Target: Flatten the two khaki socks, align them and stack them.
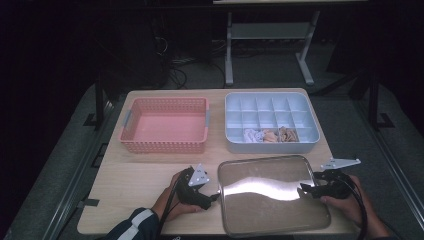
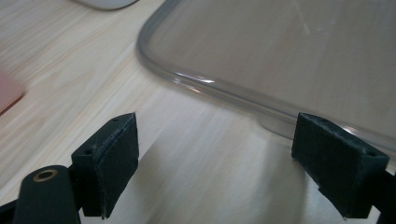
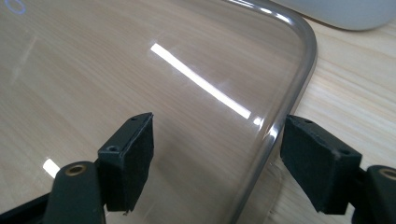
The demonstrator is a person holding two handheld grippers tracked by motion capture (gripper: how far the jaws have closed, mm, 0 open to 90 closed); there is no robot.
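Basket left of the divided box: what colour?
Pink basket, clearest in the high view.

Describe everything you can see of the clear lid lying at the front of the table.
The clear lid is a see-through, plastic-looking rectangle with rounded corners and a raised rim. It lies flat on the wooden table, in front of the grey divided box, and mirrors a bright light. The left gripper is open at its left edge. The right gripper straddles its right rim, jaws open, not pressing.
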